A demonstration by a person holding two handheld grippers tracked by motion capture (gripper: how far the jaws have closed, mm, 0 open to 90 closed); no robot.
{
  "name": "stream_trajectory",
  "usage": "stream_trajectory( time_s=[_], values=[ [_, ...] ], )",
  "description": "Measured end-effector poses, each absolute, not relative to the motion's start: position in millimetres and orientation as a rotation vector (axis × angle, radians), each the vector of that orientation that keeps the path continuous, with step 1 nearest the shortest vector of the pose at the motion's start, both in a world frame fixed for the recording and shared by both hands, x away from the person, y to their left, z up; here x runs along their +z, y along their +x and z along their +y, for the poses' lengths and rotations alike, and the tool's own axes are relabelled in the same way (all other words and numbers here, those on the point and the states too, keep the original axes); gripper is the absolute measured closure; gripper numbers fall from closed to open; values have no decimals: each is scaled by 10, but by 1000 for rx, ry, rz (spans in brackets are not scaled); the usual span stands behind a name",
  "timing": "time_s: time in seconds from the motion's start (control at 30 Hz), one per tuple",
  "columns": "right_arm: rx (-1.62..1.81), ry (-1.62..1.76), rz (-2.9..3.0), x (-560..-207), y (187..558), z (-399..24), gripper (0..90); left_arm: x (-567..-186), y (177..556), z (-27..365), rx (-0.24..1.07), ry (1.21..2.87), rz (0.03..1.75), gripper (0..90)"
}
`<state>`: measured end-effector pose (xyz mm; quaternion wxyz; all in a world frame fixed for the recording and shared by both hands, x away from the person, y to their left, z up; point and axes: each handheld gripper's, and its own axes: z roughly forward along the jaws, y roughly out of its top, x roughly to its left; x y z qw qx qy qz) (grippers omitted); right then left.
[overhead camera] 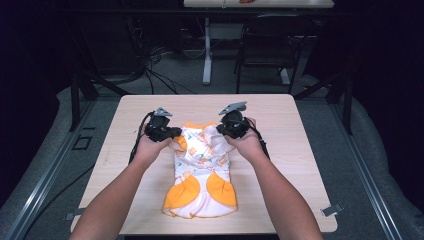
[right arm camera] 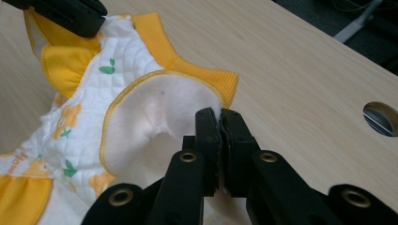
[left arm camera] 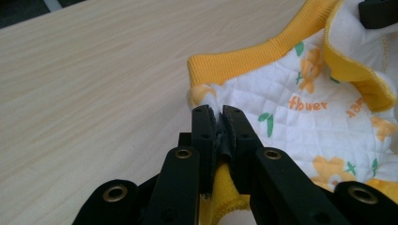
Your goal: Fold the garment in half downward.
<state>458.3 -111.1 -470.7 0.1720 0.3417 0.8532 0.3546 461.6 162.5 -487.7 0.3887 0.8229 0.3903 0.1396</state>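
Note:
A small white quilted garment (overhead camera: 202, 172) with orange flower print and yellow-orange trim lies on the wooden table (overhead camera: 280, 115). Its far end is lifted off the wood while the near end rests flat. My left gripper (overhead camera: 172, 134) is shut on the garment's left upper corner; in the left gripper view the fabric (left arm camera: 291, 108) is pinched between the jaws of that gripper (left arm camera: 218, 112). My right gripper (overhead camera: 226, 131) is shut on the right upper corner, and in the right gripper view the white lining (right arm camera: 164, 112) is clamped at that gripper's tips (right arm camera: 219, 115).
A round hole (right arm camera: 381, 118) in the tabletop lies to the right of the right gripper. Beyond the table stand a chair (overhead camera: 270, 45) and a desk leg (overhead camera: 207, 50), with cables (overhead camera: 155, 70) on the floor. Small clips (overhead camera: 331, 210) sit at the table's near corners.

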Motion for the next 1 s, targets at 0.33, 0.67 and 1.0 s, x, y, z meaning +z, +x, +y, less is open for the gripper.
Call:
stream_trajectory(
  time_s=[0.33,0.67,1.0],
  values=[
    [1033,920,2381,-4560,4520,-1121,861,-4735,4552,1630,403,2077,946,842],
    [1026,868,2397,-4546,4373,-1163,860,-4726,4425,1625,393,2086,902,842],
    [1038,833,2405,-4576,4208,-1195,860,-4749,4301,1625,381,2095,865,842]
  ],
)
